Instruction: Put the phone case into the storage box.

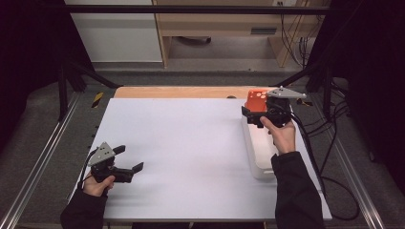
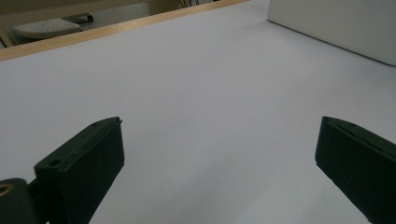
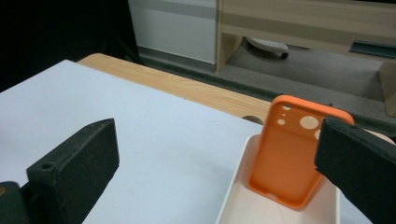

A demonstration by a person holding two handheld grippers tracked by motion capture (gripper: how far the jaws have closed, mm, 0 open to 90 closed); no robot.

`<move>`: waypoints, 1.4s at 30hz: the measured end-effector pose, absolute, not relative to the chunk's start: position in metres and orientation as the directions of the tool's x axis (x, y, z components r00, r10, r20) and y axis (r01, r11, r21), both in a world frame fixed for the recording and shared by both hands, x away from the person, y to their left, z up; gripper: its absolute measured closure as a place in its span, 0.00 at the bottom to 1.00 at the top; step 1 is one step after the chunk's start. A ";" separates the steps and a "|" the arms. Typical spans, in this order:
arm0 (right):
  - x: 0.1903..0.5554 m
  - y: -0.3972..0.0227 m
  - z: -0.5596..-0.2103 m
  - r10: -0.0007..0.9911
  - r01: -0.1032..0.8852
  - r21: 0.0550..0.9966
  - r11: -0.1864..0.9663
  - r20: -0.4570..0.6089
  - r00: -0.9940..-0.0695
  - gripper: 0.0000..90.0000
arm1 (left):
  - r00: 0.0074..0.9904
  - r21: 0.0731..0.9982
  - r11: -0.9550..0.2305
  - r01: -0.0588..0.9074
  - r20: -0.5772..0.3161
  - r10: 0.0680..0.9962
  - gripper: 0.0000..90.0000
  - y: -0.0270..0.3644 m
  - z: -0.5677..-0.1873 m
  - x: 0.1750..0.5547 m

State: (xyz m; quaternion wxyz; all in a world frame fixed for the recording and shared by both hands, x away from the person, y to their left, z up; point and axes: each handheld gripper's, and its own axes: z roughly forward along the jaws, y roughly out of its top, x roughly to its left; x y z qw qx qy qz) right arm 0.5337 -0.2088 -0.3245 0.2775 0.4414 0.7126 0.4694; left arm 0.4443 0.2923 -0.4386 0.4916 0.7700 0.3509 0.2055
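Tray [image 1: 260,164]: white, long and narrow; it lies on the right part of the white table [image 1: 191,143], its far end close to the wooden strip at the table's back edge.
Phone case [image 3: 292,149]: orange, with round holes near its top; it stands upright and a little tilted in the far end of the tray, its lower edge on the tray floor.
Right gripper [image 1: 253,114]: above the far end of the tray, just in front of the phone case; jaws spread wide, nothing between them; the pads are clear of the case.
Left gripper [image 1: 131,160]: well away from the tray, low over the table's near left part; jaws spread wide, only bare table between them.
Tray in the left gripper view [image 2: 336,25]: far off at the upper right.
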 end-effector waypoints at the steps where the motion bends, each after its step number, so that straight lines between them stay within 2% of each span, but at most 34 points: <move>1: 0.530 -0.209 -0.324 0.884 0.361 0.916 0.173 0.017 -0.466 0.01 | 0.670 0.901 -0.271 0.338 -0.028 0.742 0.01 0.292 -0.439 0.444; 11: 0.500 -0.207 -0.331 0.845 0.329 0.927 0.181 0.025 -0.534 0.01 | 0.671 0.902 -0.271 0.337 -0.028 0.741 0.01 0.292 -0.438 0.444; 23: 0.469 -0.221 -0.358 0.781 0.299 0.940 0.165 0.061 -0.622 0.01 | 0.673 0.904 -0.268 0.333 -0.029 0.739 0.01 0.292 -0.438 0.443; 35: 0.444 -0.252 -0.390 0.775 0.259 0.956 0.139 0.058 -0.629 0.01 | 0.677 0.909 -0.263 0.324 -0.029 0.735 0.01 0.291 -0.437 0.442; 42: 0.435 -0.266 -0.408 0.759 0.256 0.944 0.206 0.011 -0.651 0.02 | 0.679 0.911 -0.263 0.318 -0.026 0.733 0.01 0.291 -0.436 0.440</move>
